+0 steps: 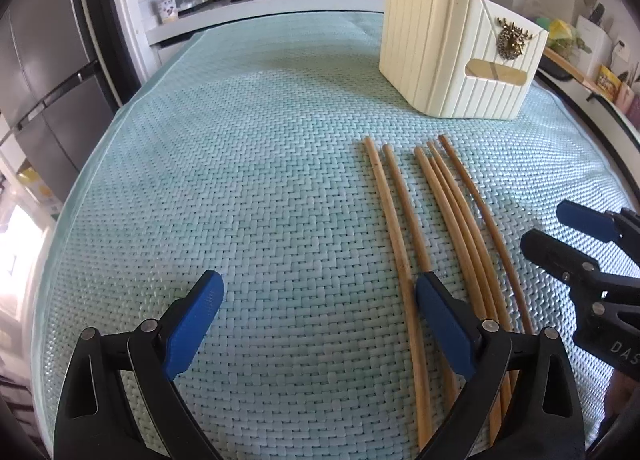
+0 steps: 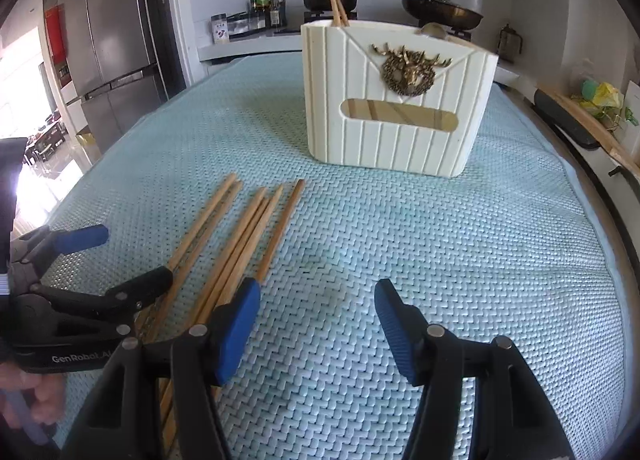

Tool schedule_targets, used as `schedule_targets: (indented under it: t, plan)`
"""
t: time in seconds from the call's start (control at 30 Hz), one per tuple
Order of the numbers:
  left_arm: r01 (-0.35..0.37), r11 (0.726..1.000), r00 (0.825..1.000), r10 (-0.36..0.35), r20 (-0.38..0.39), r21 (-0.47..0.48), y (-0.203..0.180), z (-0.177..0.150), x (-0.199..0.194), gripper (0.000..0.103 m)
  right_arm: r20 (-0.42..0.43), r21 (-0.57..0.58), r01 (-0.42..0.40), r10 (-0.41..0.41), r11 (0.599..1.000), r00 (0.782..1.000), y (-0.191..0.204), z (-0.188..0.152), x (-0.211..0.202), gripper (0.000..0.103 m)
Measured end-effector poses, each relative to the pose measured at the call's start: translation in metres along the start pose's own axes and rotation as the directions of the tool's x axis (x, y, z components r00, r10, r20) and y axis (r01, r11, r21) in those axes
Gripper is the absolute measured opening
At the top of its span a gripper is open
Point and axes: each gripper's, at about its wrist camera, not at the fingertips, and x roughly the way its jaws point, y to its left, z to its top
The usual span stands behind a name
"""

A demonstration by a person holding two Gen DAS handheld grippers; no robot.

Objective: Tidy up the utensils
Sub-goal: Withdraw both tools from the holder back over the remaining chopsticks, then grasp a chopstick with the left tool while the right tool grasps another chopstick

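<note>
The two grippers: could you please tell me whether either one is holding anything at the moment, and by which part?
Nothing is held. The left gripper and right gripper are both open above the mat; the chopsticks lie loose on it.

Both pictures are bright and mostly sharp, with soft daylight that comes from the left, where a doorway (image 2: 24,132) is overexposed to white glare. The fisheye lens bends the edges strongly and leaves dark corners. Shadows on the woven mat (image 1: 240,180) are weak and diffuse.
</note>
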Motion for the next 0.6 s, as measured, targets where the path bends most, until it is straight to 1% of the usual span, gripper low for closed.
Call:
schedule_targets:
  t: [0.07,0.17,0.27,0.33,0.4,0.47,0.53,0.57,0.6]
  plan:
    - [-0.001,1.000,1.000,0.001,-0.001,0.002,0.000,0.001,0.001,0.097,-0.014,-0.013,-0.005,0.004,1.000,1.000,0.004,-0.001,0.006,0.061]
    - [-0.005,1.000,1.000,0.005,-0.007,0.012,-0.002,0.002,0.002,0.097,-0.011,-0.040,0.000,0.000,0.999,1.000,0.012,-0.002,0.010,0.061]
    - [-0.026,1.000,1.000,0.026,-0.004,0.013,-0.001,0.008,0.005,0.096,0.003,-0.072,0.038,-0.038,0.997,0.999,0.017,0.005,0.015,0.061]
    - [-0.016,1.000,1.000,0.016,-0.008,0.012,0.000,0.013,0.009,0.094,0.000,-0.071,0.044,-0.044,0.997,0.999,0.015,0.012,0.021,0.061]
    - [0.004,1.000,1.000,-0.004,-0.019,0.011,0.001,0.018,0.013,0.089,-0.010,-0.058,0.030,-0.031,0.998,0.999,0.012,0.019,0.026,0.061]
    - [0.020,1.000,0.999,-0.020,-0.028,0.009,0.002,0.022,0.016,0.088,-0.022,-0.058,0.018,-0.020,0.998,1.000,0.012,0.023,0.029,0.060]
    - [0.028,0.999,0.999,-0.028,-0.035,0.014,0.003,0.024,0.018,0.087,-0.037,-0.073,-0.007,0.004,0.997,0.999,0.014,0.023,0.029,0.054]
    - [0.031,0.999,0.999,-0.030,-0.037,0.018,0.003,0.025,0.019,0.087,-0.045,-0.093,-0.013,0.009,0.996,0.999,0.017,0.021,0.028,0.048]
    - [0.034,0.999,0.999,-0.033,-0.038,0.021,0.004,0.025,0.019,0.086,-0.041,-0.126,0.006,-0.011,0.992,0.999,0.022,0.018,0.027,0.046]
